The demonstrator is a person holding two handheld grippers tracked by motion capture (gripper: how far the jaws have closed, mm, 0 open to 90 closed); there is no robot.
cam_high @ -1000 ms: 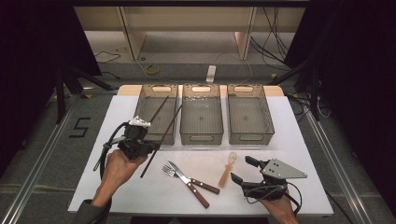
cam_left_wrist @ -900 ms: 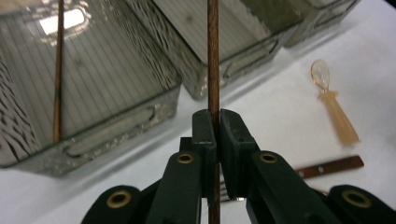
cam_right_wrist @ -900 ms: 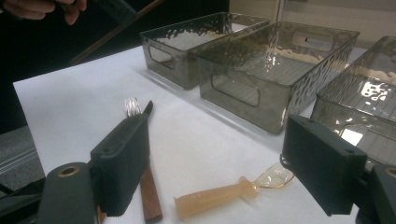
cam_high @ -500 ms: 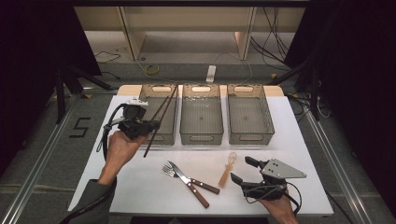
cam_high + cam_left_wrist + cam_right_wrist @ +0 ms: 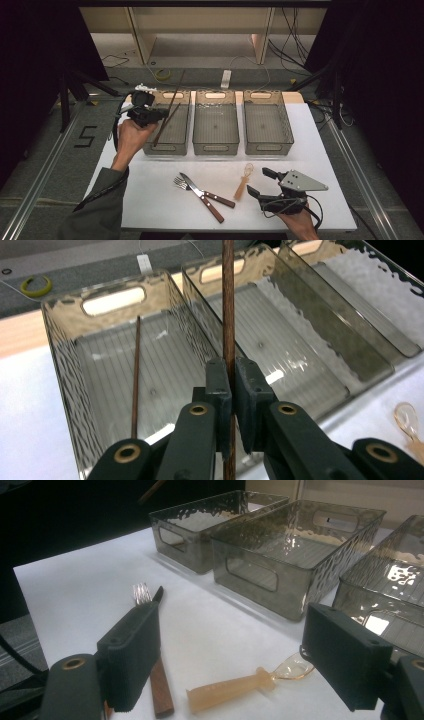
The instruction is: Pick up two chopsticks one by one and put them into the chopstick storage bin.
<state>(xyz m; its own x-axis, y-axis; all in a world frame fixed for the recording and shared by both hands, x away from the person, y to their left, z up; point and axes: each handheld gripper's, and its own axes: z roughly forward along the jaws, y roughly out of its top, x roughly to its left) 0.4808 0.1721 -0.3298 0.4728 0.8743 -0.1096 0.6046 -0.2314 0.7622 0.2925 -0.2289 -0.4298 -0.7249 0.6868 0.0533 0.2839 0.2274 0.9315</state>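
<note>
- Two chopsticks show over the left bin point(image 5: 170, 125): one chopstick point(image 5: 229, 300) is clamped between the closed jaws of the left gripper point(image 5: 159, 116), the other chopstick point(image 5: 135, 375) lies inside that bin, leaning toward its near wall.
- In the high view the held stick stands tilted, its upper end reaching past the bin's far rim and its lower end, as far as the small picture lets me judge, above the bin's floor rather than on it.
- The left gripper hangs over the bin's left rim, just beside the table's point(image 5: 150, 200) left edge.
- Three bins sit side by side along the far edge; the middle bin point(image 5: 216, 127) and the right bin point(image 5: 267, 127) are just apart from each other, with narrow gaps between walls.
- The right gripper point(image 5: 267, 182) rests near the table's front right corner, jaws spread wide with nothing between the pads.
- A clear plastic spoon point(image 5: 244, 181) lies just to its left, apart from the jaws.
- A fork point(image 5: 197, 194) and a knife point(image 5: 205, 191) lie crossed, touching, in front of the middle bin.
- Bare tabletop lies between the cutlery and the bins' near walls, and at the front left corner.
</note>
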